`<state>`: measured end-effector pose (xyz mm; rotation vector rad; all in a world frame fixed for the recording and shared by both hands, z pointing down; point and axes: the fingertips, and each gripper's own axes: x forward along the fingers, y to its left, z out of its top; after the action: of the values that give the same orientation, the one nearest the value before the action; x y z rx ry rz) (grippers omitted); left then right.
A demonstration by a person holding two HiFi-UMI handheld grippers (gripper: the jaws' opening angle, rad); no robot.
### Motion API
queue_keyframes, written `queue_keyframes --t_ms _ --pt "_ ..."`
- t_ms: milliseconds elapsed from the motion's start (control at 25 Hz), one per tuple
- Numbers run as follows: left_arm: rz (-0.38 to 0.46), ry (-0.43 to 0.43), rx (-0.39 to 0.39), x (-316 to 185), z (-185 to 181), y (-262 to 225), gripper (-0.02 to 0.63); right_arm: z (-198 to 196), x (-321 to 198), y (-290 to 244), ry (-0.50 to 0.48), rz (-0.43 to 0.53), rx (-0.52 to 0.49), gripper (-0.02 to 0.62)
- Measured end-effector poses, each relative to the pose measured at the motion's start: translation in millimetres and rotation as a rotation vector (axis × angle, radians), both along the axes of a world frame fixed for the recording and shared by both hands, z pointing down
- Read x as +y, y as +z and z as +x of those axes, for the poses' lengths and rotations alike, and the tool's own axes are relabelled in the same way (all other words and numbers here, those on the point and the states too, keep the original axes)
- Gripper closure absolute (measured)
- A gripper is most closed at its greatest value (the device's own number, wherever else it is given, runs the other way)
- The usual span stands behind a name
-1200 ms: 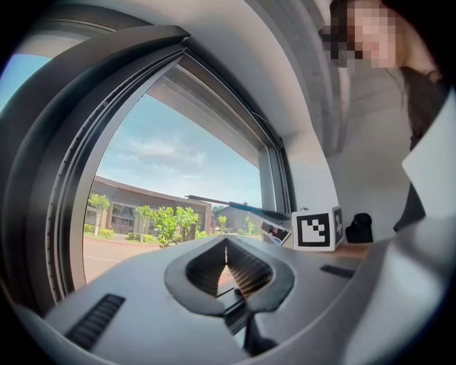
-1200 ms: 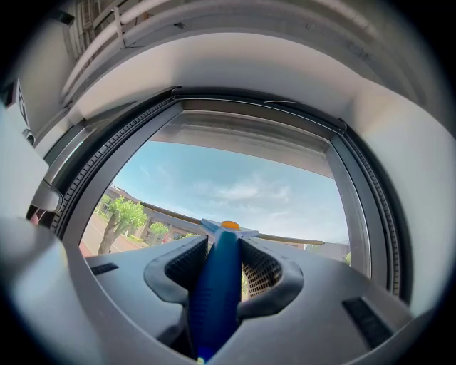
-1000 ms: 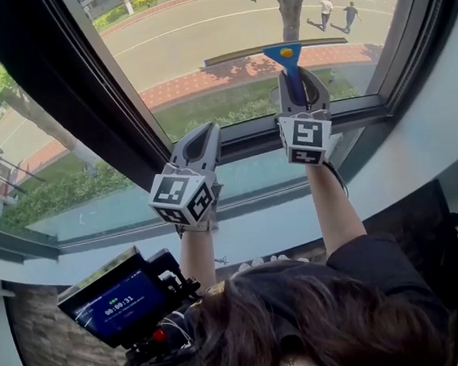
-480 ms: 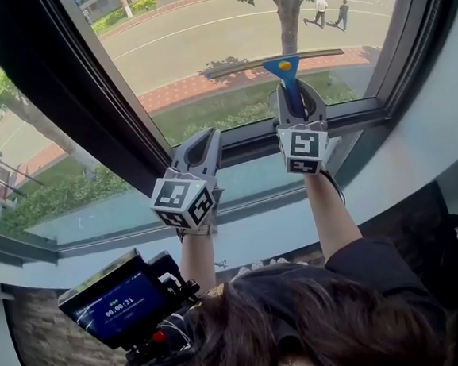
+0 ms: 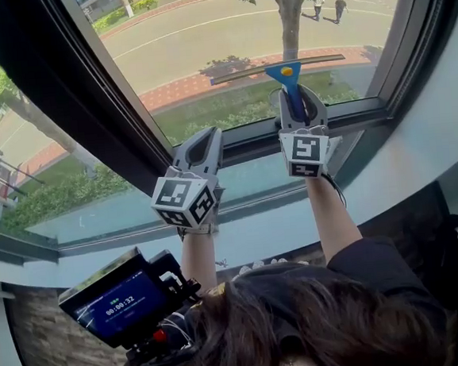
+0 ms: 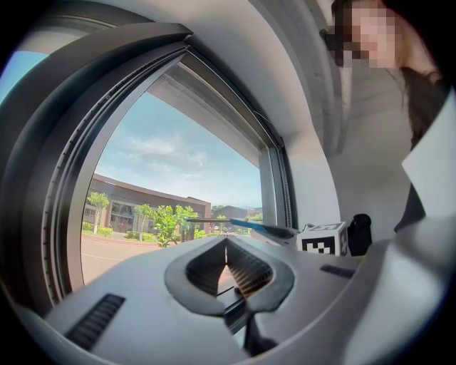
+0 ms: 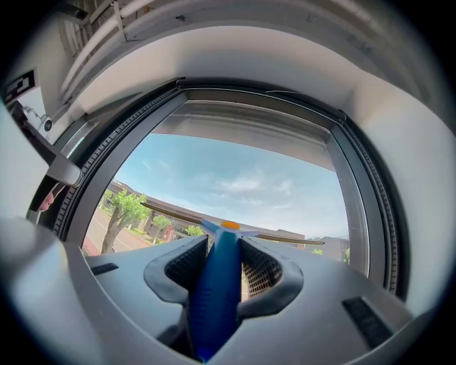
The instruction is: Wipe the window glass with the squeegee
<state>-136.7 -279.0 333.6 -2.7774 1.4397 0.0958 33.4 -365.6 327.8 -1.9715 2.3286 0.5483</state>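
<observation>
The squeegee (image 5: 287, 76) has a blue handle, an orange dot and a long thin blade lying against the window glass (image 5: 200, 37). My right gripper (image 5: 299, 94) is shut on the blue handle just above the lower window frame. In the right gripper view the squeegee handle (image 7: 216, 285) runs up between the jaws and the blade (image 7: 178, 213) crosses the pane. My left gripper (image 5: 204, 138) is shut with nothing in it, low on the frame to the left. From the left gripper (image 6: 226, 244) view, the squeegee (image 6: 249, 226) shows to the right.
A dark mullion (image 5: 86, 95) stands left of the pane and a dark bottom rail (image 5: 350, 112) lies under it. Below runs a white ledge (image 5: 280, 221). A small monitor rig (image 5: 124, 303) hangs at lower left. A window handle (image 7: 60, 171) sticks out left.
The right gripper has drawn the squeegee a little way down the glass toward the bottom rail. The left gripper has stayed put.
</observation>
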Motion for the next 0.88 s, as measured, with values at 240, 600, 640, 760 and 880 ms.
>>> queue_keyframes --t_ms 240,600,640,760,880 --pt "-0.020 0.001 -0.001 0.3 0.0 9.3 0.604 -0.3 2.4 9.6 0.000 -0.009 0.006 0.454" --pt "-0.038 -0.001 0.000 1.7 -2.0 17.0 0.604 -1.7 4.8 19.2 -0.001 -0.024 0.004 0.454" --pt "-0.038 -0.001 0.000 1.6 -1.8 16.9 0.604 -1.7 4.7 19.9 -0.001 -0.025 0.004 0.455" --pt "-0.037 -0.001 -0.001 1.4 -1.7 16.5 0.604 -2.3 4.2 23.0 0.000 -0.032 -0.001 0.454" --pt "-0.036 0.000 -0.001 1.1 -2.1 16.5 0.604 -3.1 3.6 27.1 0.001 -0.041 -0.002 0.455"
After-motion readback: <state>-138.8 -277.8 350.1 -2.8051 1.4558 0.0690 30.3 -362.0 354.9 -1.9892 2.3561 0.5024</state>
